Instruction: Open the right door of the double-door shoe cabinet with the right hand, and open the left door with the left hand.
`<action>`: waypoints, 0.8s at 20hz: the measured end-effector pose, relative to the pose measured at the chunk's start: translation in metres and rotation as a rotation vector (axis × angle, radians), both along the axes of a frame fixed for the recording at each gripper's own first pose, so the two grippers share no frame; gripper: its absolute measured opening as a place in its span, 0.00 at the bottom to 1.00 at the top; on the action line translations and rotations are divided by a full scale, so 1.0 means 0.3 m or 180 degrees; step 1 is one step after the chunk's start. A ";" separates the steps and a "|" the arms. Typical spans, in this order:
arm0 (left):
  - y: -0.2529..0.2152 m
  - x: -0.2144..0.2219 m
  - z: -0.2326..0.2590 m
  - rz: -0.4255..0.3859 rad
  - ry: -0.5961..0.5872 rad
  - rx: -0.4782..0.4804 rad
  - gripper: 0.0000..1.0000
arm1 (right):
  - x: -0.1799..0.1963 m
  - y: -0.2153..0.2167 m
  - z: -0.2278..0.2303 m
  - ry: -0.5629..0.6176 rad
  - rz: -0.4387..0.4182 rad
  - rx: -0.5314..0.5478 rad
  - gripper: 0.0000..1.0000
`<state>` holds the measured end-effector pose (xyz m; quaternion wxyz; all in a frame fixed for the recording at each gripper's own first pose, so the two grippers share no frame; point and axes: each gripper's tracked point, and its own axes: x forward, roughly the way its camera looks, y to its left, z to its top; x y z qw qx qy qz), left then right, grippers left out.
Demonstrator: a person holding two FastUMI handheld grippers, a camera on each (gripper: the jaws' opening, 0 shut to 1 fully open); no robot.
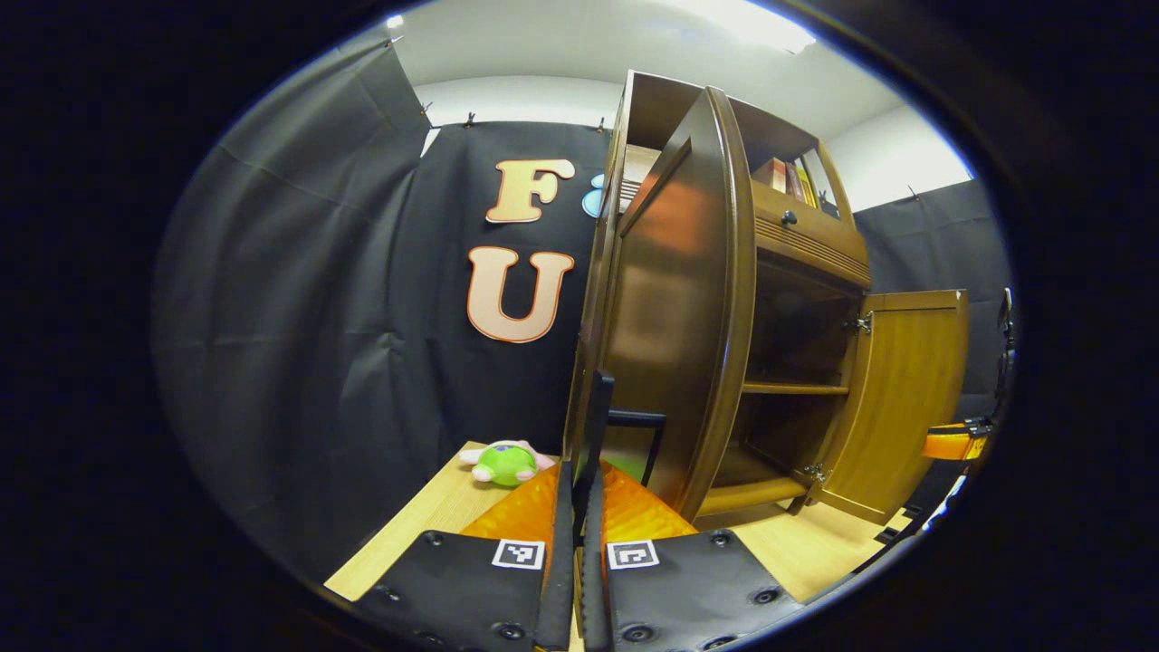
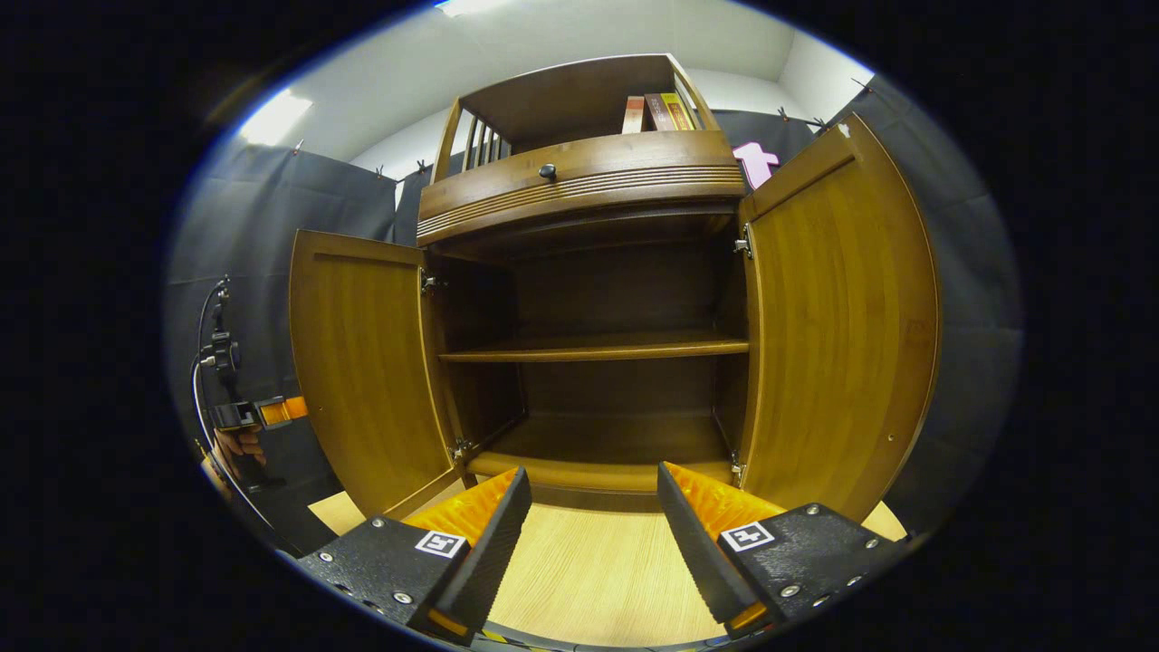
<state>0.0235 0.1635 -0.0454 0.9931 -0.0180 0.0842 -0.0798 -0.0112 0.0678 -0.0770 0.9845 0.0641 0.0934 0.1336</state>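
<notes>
The double-door shoe cabinet (image 2: 589,272) stands on the light wooden desk (image 2: 589,570), its right door (image 2: 842,326) and left door (image 2: 362,380) both swung wide. The right claw (image 2: 593,534) hovers before the bare shelves, fingers spread apart. The left claw (image 1: 579,507) is pressed together beside the left door's black handle (image 1: 634,421). A green plush toy (image 1: 507,462) lies on the desk.

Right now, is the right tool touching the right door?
Cannot tell. In the right gripper view the open right tool has one finger overlapping the right door at its lower edge, so neither gap nor contact shows plainly.
</notes>
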 end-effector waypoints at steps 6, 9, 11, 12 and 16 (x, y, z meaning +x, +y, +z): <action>0.069 0.019 0.003 -0.0288 0.0033 -0.0099 0.12 | -0.003 0.034 0.000 0.0005 0.0049 0.0011 0.98; 0.072 0.010 0.003 -0.0317 0.0088 -0.0137 0.13 | -0.005 0.032 -0.002 0.0001 0.0060 -0.0001 0.87; 0.086 -0.014 0.008 -0.0297 0.0083 -0.0007 0.13 | -0.013 0.021 -0.013 0.0017 0.0048 -0.0010 0.87; 0.093 -0.033 0.015 -0.0255 0.0097 -0.0013 0.13 | -0.015 0.017 -0.017 0.0031 0.0048 -0.0005 0.87; 0.098 -0.137 0.106 -0.0018 -0.0009 0.0113 0.12 | -0.001 -0.014 -0.033 0.0029 -0.0041 -0.0043 0.87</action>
